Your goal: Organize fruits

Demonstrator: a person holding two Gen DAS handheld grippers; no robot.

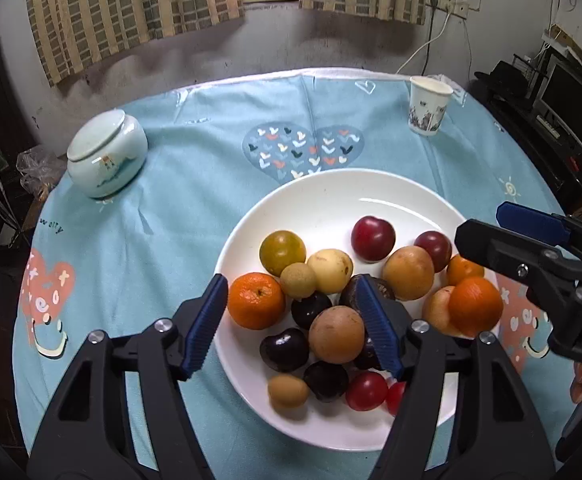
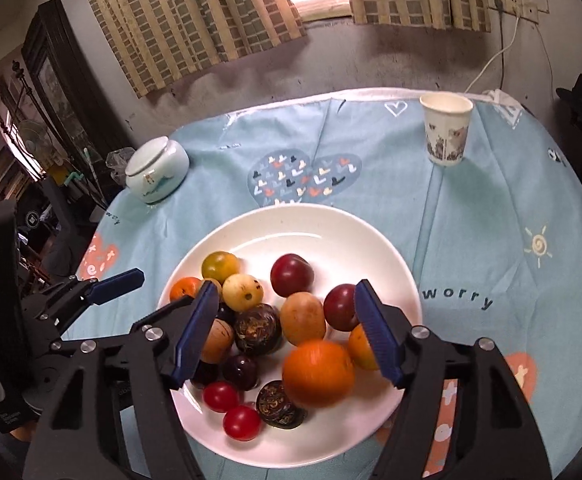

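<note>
A white plate (image 1: 331,184) (image 2: 291,216) holds several fruits: tangerines, red and dark plums, tan and yellow round fruits, cherry tomatoes. My left gripper (image 1: 293,328) stands open over the plate's near left part. A tangerine (image 1: 256,300) and a tan fruit (image 1: 335,334) lie between its blue pads, and neither is pressed. My right gripper (image 2: 287,336) (image 1: 483,224) is open too. A blurred tangerine (image 2: 318,372) (image 1: 475,306) sits loose between its pads on the plate's near right side. One left finger (image 2: 117,280) shows at the plate's left edge.
A pale lidded ceramic jar (image 1: 107,152) (image 2: 157,174) stands at the far left of the round table's blue cloth (image 1: 211,128). A paper cup (image 1: 429,106) (image 2: 447,134) stands at the far right. Furniture crowds both sides beyond the table edge.
</note>
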